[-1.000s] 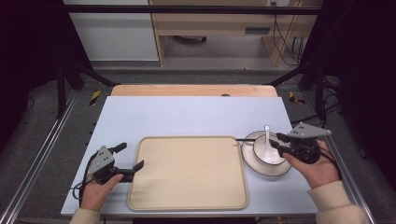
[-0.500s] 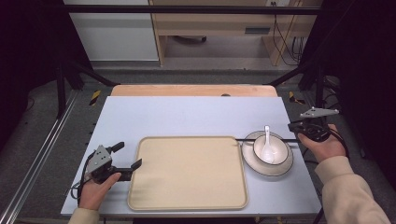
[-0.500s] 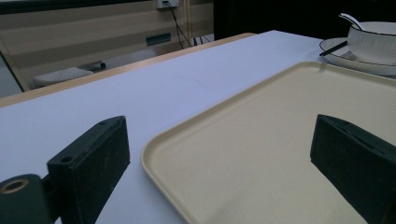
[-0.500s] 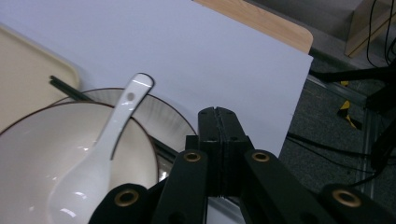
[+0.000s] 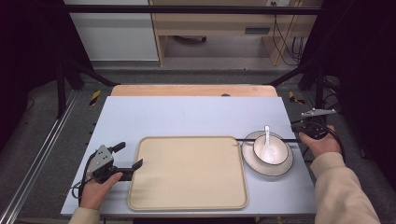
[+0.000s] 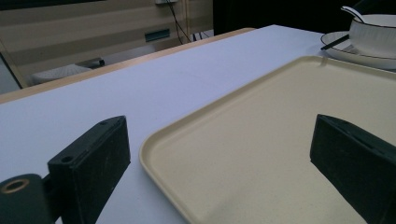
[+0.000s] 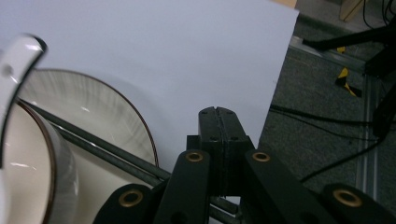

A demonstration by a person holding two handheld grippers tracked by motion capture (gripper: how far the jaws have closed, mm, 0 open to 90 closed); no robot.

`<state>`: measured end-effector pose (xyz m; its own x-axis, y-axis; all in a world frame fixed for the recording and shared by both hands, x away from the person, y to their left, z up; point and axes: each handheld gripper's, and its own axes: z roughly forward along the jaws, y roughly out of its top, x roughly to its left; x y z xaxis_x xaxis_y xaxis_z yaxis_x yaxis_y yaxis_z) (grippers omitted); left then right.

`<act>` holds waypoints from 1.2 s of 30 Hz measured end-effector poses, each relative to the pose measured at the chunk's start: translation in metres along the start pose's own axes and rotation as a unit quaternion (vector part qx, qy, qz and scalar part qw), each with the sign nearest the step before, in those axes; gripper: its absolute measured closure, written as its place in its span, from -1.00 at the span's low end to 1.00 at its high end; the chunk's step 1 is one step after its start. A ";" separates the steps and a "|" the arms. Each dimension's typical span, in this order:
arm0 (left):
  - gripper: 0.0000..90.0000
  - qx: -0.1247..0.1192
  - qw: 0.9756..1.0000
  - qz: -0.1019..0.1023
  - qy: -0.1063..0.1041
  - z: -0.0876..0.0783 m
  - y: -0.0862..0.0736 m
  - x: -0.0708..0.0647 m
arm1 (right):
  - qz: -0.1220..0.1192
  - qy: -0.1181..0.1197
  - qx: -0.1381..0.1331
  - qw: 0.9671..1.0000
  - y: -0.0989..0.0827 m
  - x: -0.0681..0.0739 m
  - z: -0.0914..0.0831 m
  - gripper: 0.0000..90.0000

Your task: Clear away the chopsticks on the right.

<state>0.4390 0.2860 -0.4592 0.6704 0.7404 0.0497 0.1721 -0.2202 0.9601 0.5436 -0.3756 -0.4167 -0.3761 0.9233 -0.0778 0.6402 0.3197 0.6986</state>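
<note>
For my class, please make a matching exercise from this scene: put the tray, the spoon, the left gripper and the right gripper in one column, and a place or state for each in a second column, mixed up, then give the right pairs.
Column 1
1. tray
2. spoon
3. left gripper
4. right gripper

Column 2
A. jaws pressed together, at the table's right edge
B. lies flat with nothing on it, mid-table
C. jaws wide apart, at the tray's left rim
D. rests in the white bowl on the plate

Right pairs: 1-B, 2-D, 3-C, 4-A
</note>
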 end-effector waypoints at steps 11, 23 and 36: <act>-0.90 0.003 1.000 0.002 -0.002 0.001 -0.001 -0.001 | -0.006 0.001 0.037 0.999 -0.015 0.000 0.014 1.00; -0.89 0.006 1.000 0.004 -0.003 0.002 -0.001 -0.002 | -0.012 0.004 0.053 0.999 -0.024 0.002 0.011 1.00; -0.89 0.012 1.000 0.006 -0.008 0.004 -0.001 -0.005 | -0.007 0.015 0.050 0.999 -0.049 0.017 -0.015 1.00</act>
<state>0.4390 0.2801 -0.4617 0.6842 0.7271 0.0561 0.1809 -0.2437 0.9528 0.4960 -0.3788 -0.4412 -0.4052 0.9119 -0.0652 0.6972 0.3543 0.6232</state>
